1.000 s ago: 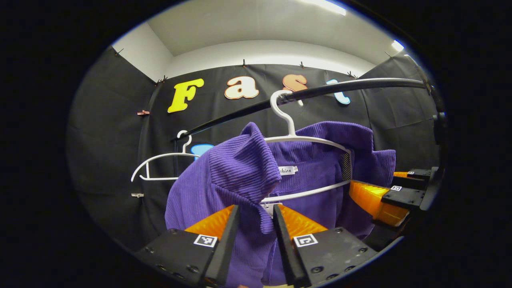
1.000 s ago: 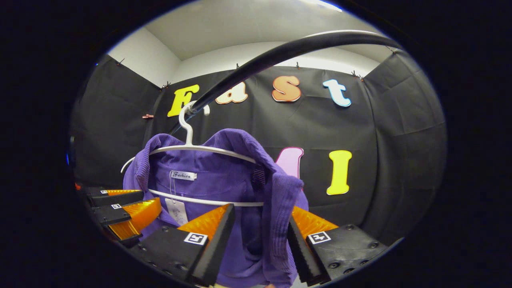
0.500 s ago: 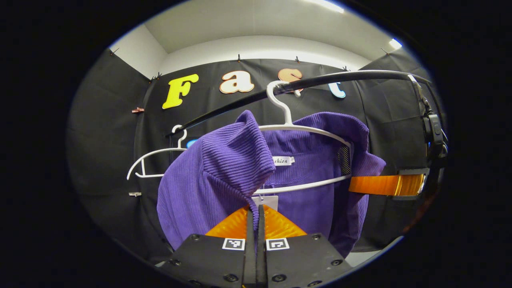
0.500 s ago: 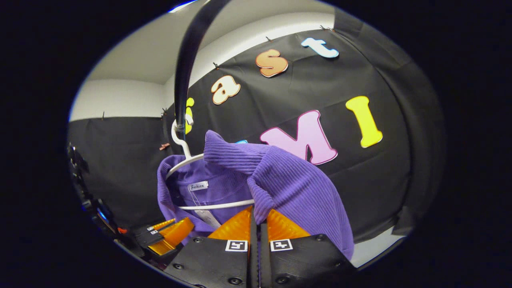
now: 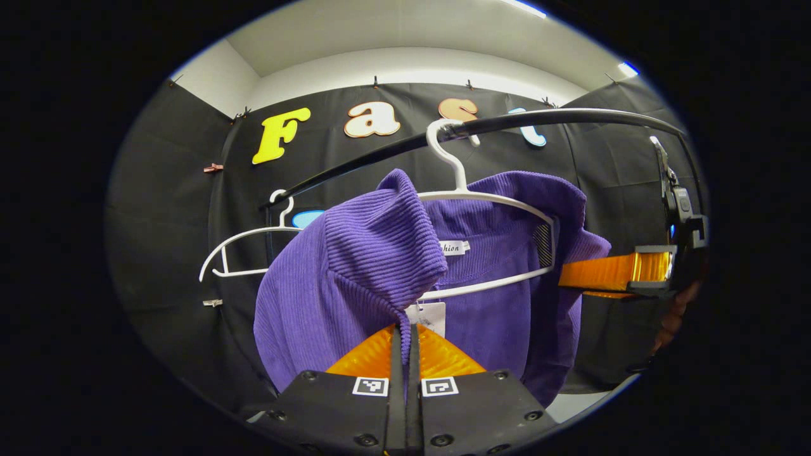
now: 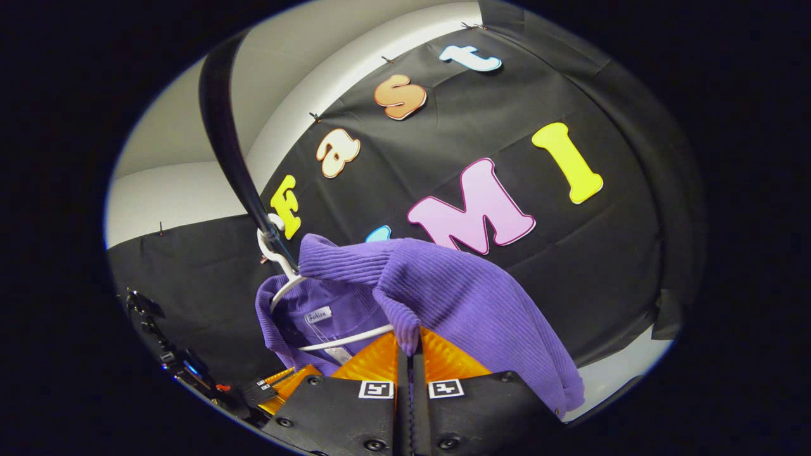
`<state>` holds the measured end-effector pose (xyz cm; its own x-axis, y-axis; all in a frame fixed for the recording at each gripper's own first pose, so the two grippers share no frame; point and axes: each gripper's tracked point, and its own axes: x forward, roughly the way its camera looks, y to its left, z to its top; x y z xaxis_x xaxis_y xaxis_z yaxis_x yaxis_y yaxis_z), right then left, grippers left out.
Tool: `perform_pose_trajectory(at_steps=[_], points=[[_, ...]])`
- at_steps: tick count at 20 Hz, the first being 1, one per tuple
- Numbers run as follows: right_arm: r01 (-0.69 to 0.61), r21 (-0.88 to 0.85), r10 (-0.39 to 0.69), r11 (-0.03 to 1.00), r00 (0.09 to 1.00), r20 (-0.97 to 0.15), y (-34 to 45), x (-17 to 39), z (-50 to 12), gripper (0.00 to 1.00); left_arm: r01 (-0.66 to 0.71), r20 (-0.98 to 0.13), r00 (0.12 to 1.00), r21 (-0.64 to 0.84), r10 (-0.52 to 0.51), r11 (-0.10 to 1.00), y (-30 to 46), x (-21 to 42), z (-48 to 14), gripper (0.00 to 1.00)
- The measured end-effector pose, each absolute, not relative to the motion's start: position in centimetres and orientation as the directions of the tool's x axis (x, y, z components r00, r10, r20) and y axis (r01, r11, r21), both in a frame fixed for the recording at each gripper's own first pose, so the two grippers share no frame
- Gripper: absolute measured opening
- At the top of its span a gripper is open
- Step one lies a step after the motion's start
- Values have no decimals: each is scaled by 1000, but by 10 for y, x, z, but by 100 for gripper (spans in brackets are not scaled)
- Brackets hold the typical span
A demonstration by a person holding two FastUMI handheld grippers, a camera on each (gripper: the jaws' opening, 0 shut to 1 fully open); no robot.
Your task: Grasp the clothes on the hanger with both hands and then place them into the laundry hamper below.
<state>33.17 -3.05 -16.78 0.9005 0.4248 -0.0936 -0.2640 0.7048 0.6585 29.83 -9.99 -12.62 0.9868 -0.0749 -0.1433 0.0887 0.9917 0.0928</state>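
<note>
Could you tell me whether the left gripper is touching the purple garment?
Touching. In the left gripper view, the left gripper is shut on a fold of the garment.

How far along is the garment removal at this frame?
Done: the left gripper and right gripper are each shut on a fold of the purple garment. In hand: it is not off the white hanger on the rail. Left: pulling it free and lowering it into the hamper.

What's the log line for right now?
left gripper: shut on purple ribbed garment | right gripper: shut on it | white plastic hanger: on rail
</note>
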Motion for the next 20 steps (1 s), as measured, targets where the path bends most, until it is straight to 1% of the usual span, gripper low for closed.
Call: perform_pose_trajectory(at_steps=[4,7,9,10,11,14,15,17,18,20], points=[[-303,702,460,645,887,-41,-34,337,-155,5,106,-133,987,79,-95,991,-109,298,-119,4],[-290,742,467,605,884,-35,-39,342,-150,5,104,-137,986,76,-93,992,-111,299,-117,4],[-283,714,440,641,897,-39,-54,349,-150,5,101,-138,986,70,-91,992,-109,301,-113,4],[-253,700,417,668,906,-70,-49,372,-161,4,101,-140,986,65,-91,993,-108,302,-113,4],[-246,702,411,668,909,-72,-57,370,-157,4,100,-141,986,62,-90,993,-107,303,-111,4],[-244,709,338,661,941,9,-82,388,-134,4,71,-114,992,75,-62,995,-97,305,-92,4],[-242,705,314,667,949,29,-89,393,-129,7,60,-100,994,72,-53,996,-93,307,-83,4],[-219,700,251,680,966,58,-108,408,-125,7,44,-90,995,72,-37,996,-87,315,-75,4],[-199,702,210,684,975,72,-121,416,-122,4,40,-95,995,76,-33,996,-84,318,-74,5],[-159,690,145,706,986,79,-138,432,-125,4,34,-100,995,78,-26,996,-79,321,-70,4]])
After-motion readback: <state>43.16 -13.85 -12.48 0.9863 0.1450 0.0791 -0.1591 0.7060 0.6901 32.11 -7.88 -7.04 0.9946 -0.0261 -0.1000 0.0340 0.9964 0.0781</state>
